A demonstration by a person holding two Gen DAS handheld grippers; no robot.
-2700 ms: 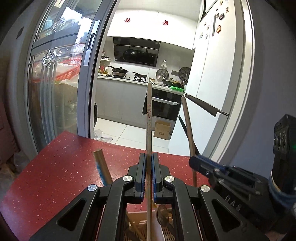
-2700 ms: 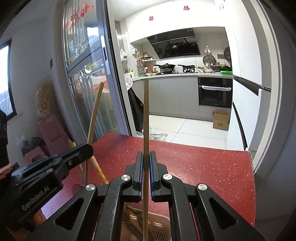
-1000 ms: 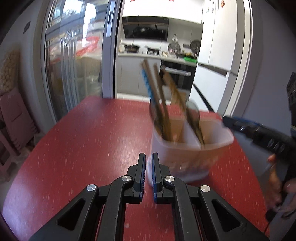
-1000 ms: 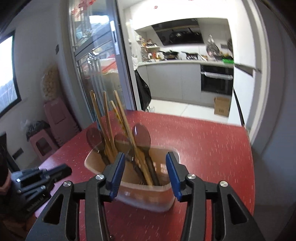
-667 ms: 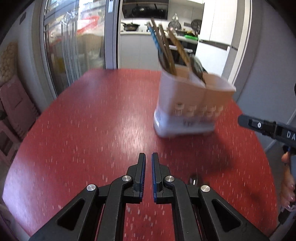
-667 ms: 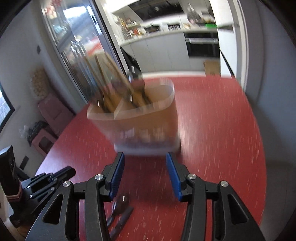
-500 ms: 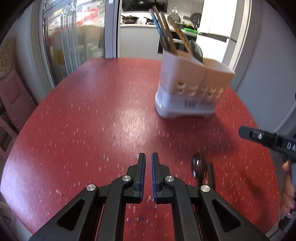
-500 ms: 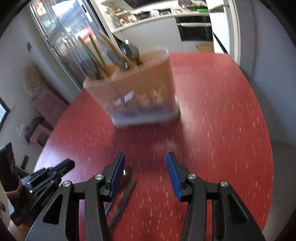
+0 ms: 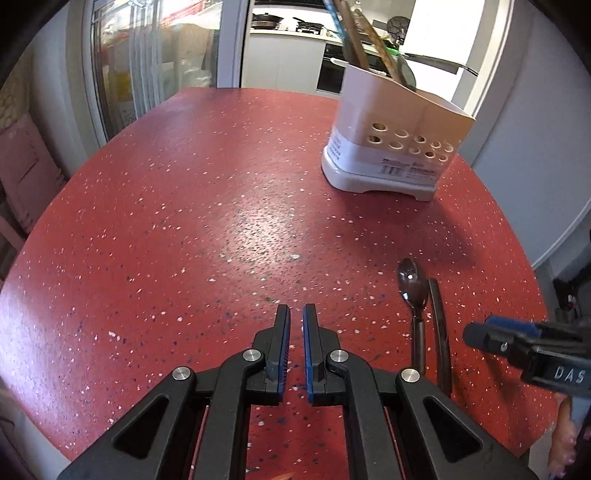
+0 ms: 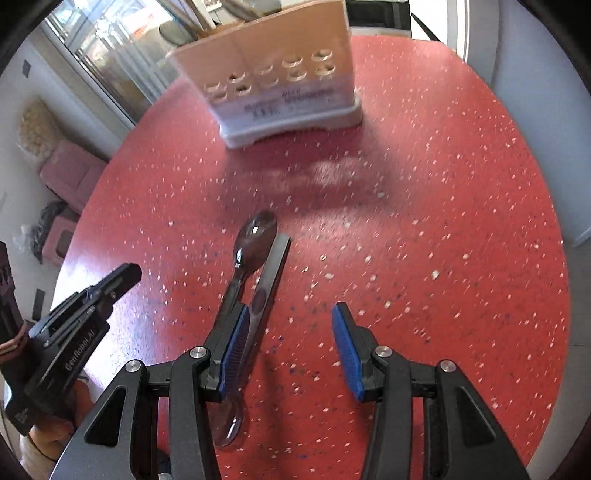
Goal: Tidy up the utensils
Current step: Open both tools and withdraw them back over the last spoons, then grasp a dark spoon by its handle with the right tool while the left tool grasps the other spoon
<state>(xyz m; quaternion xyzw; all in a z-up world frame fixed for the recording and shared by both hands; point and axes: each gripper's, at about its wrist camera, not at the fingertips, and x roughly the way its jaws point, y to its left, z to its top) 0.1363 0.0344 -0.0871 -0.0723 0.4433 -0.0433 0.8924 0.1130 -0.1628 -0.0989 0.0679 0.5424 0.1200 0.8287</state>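
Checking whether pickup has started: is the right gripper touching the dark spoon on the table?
Cannot tell. In the right wrist view the open right gripper has its left finger overlapping the spoon handle, but height above it is unclear.

— What sort of place is this?

— A home, in a dining spot just off the kitchen. A red speckled table [image 9: 221, 192] stands before an open doorway.

— And beyond the doorway?

— A kitchen counter [image 9: 291, 34] with pans on a hob, pale cabinets and a built-in oven [image 9: 328, 70] beneath. A white fridge [image 9: 458, 40] stands at the right.

— Anything else domestic?

— A glass sliding door [image 9: 147, 62] to the left, a pink stool [image 10: 70, 173] by the wall, and a utensil holder [image 9: 395, 147] full of chopsticks and spoons on the table.
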